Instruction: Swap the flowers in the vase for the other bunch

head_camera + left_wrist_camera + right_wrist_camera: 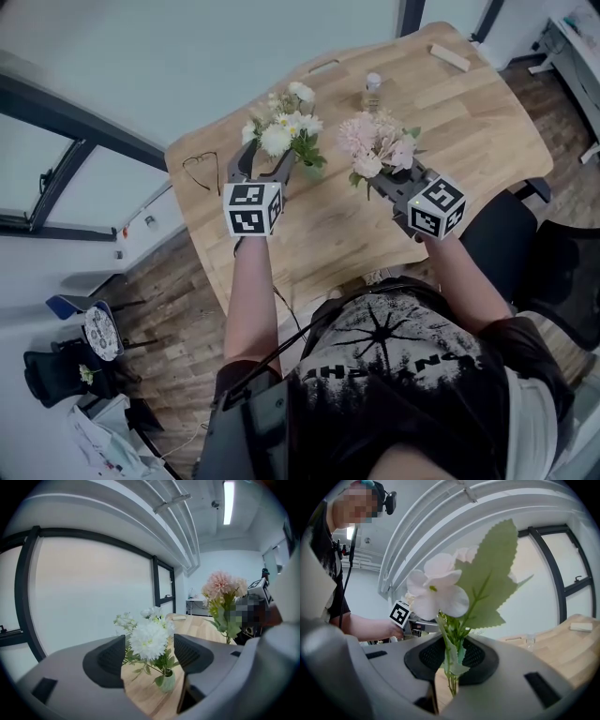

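A white bunch (279, 134) stands in a small pale-green vase (168, 681) on the wooden table (469, 131). My left gripper (262, 167) sits just in front of it with its jaws wide apart. In the left gripper view the white bunch (149, 639) shows between and beyond the jaws of the left gripper (149, 657), and no pad presses on it. My right gripper (389, 185) holds the pink bunch (375, 142) upright above the table. In the right gripper view the stems (451, 670) are pinched in the shut right gripper (450, 660).
A small glass bottle (372, 91) and a wooden block (449, 57) sit at the table's far side. A pair of glasses (200, 172) lies near the left edge. A black chair (548, 267) stands to the right of the person.
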`<state>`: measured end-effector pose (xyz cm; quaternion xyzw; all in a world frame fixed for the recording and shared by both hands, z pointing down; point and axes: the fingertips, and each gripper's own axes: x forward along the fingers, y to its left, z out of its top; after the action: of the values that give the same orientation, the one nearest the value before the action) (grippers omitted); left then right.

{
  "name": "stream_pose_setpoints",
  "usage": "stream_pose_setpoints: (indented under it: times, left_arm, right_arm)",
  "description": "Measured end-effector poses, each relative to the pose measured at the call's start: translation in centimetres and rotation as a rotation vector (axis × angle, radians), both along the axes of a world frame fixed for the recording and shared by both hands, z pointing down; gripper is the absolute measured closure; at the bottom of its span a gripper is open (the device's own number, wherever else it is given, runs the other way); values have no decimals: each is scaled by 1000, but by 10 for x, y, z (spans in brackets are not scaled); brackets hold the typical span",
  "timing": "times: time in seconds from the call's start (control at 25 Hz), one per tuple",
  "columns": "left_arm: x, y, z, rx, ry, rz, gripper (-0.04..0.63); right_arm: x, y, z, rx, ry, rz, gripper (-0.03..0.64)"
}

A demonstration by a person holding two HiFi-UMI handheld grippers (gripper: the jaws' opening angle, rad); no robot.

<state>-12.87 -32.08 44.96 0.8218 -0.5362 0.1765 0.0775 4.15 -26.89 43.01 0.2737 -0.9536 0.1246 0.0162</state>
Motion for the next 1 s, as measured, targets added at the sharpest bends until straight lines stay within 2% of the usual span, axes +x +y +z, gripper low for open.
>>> stream_pose_setpoints:
  times: [0.24,0.4,0.6,0.64,0.76,0.88,1.0]
  left_arm:
    - [-7,-9,11,-35,-72,-25,267]
    - [-2,-9,16,-50,-104,0,267]
    - [-2,-10,22,-61,-105,6,273]
    - [-2,-10,21,-56,-104,2,292]
    - [-7,-11,18,-31,-102,-17,438]
    - [-11,-10,17,-29,-95,-22,487]
    - [-10,-8,17,-29,-91,-21,505]
  right_arm:
    - [1,-3,3,-5,3,4,563]
    - [4,-4,5,-11,7,7,563]
    - [5,-6,9,-25,6,10,563]
    - [6,-7,10,-26,5,11,563]
    - [8,-8,13,-32,6,15,563]
    - [7,-9,14,-38,8,15,563]
    - [8,-9,13,-41,8,14,563]
